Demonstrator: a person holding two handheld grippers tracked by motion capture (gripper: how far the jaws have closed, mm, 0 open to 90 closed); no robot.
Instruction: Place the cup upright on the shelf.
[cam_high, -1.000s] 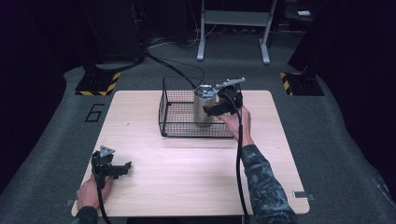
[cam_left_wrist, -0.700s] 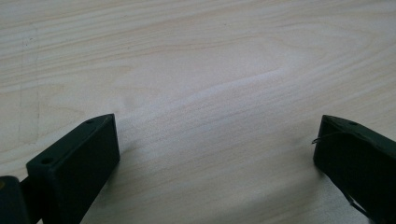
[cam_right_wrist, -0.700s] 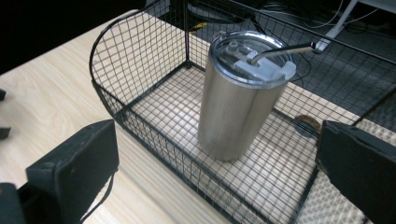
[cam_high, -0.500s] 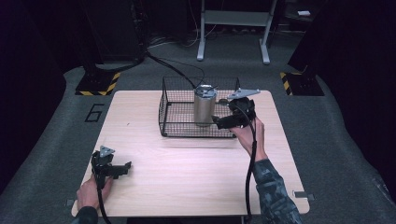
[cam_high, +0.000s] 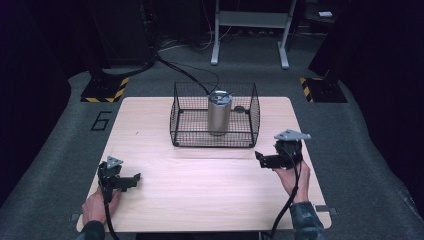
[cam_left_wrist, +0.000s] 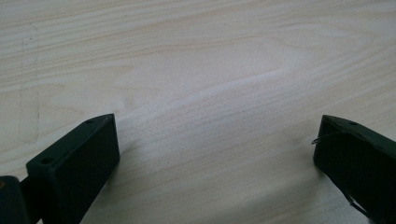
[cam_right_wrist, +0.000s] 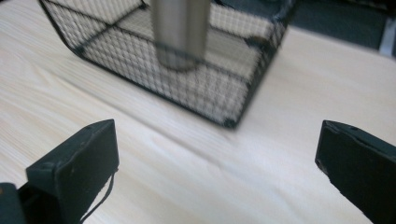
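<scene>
A silver metal can (cam_high: 219, 113) stands upright inside a black wire basket (cam_high: 185, 115) at the back middle of the wooden table (cam_high: 200, 190). My right gripper (cam_high: 261, 159) hovers open above the table, in front of the basket's right corner, with nothing between its jaws. From the right gripper view the can (cam_right_wrist: 180, 30) and the basket (cam_right_wrist: 243, 100) lie ahead, beyond the wide-apart jaws. Near the front left corner my left gripper (cam_high: 134, 180) rests open, and its view looks down on bare wood (cam_left_wrist: 210, 93).
The table's front edge is just behind both hands. A metal stand (cam_high: 250, 22) and a black cable (cam_high: 185, 75) lie on the dark floor beyond the table. Yellow-black striped floor plates (cam_high: 105, 90) sit at the far corners.
My right gripper has let go of the can in the basket, opened, and drawn back toward the front right of the table. The left gripper has stayed put.
</scene>
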